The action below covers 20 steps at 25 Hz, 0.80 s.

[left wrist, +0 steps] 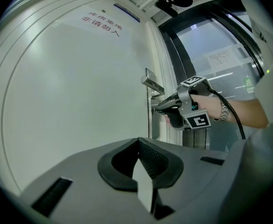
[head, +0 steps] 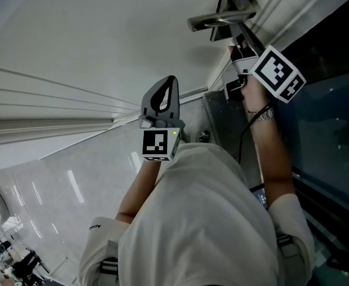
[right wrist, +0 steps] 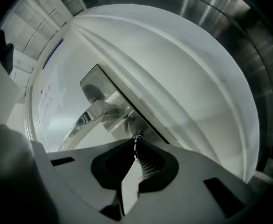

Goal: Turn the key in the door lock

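The right hand-held gripper (right wrist: 134, 157) has its jaws pressed together on the thin metal key (right wrist: 135, 142), whose rounded bow shows edge-on as a bright sliver right at the tips. Pinching the flat of the bow this way lets a roll of the wrist carry straight into the lock. The door's lines run diagonally across the right gripper view, so I judge the tool to be rolled about its own axis, partway through the turn. Just beyond the tips, toward eleven o'clock, stand the silver lock plate (right wrist: 93, 88) and the silver lever handle (right wrist: 96, 118), so the key sits in the lock directly below the lever. In the head view this gripper (head: 237, 45) lies at one o'clock from the left hand-held gripper (head: 169, 83), which is closed on nothing. The left one (left wrist: 138, 141) points at the plain white door (left wrist: 71, 92), well apart from the lock, probably parked so it does not crowd the working hand. From its own view the right tool (left wrist: 161, 109) meets the door edge at two o'clock, under the lever (left wrist: 152, 84). The keyhole and the key's blade are hidden behind the jaws in every view. The person's white-sleeved body fills the head view's lower half, and how far the key has turned cannot be read.
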Available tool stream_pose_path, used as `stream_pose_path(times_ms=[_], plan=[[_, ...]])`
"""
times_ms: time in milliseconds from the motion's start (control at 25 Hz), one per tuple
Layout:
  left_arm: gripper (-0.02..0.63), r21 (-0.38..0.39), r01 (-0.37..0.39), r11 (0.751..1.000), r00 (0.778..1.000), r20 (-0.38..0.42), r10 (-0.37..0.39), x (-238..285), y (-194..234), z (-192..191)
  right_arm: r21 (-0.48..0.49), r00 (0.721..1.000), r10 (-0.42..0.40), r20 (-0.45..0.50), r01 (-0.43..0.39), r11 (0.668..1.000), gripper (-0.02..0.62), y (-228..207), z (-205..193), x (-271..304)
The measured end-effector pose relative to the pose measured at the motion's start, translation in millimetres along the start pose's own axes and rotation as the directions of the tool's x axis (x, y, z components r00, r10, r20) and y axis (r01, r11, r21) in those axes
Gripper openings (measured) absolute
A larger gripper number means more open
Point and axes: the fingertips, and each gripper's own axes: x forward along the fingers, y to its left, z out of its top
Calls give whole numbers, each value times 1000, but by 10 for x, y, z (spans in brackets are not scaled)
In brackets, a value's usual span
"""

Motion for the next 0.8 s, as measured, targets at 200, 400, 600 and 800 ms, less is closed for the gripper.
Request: stream_pose_path(times_ms=[200,400,600,800], plan=[[9,-3,-3,1000,1000,-1,3,-17,17,-2,231,999,37,15,-40,972,13,-17,0,3],[9,-5,-5,1000,1000,-1,5,-37,32,-17,357,999,38,38,-50,933,14,-40,-9,2],[9,-6,-9,1000,1000,4,9,-61,59,-6,400,997,55,48,-69,914,17,-60,-2,3],[9,-5,-8,1000,1000,-1,8,-81,74,-9,280,998,43,42,-53,958,20,-20,-5,3]])
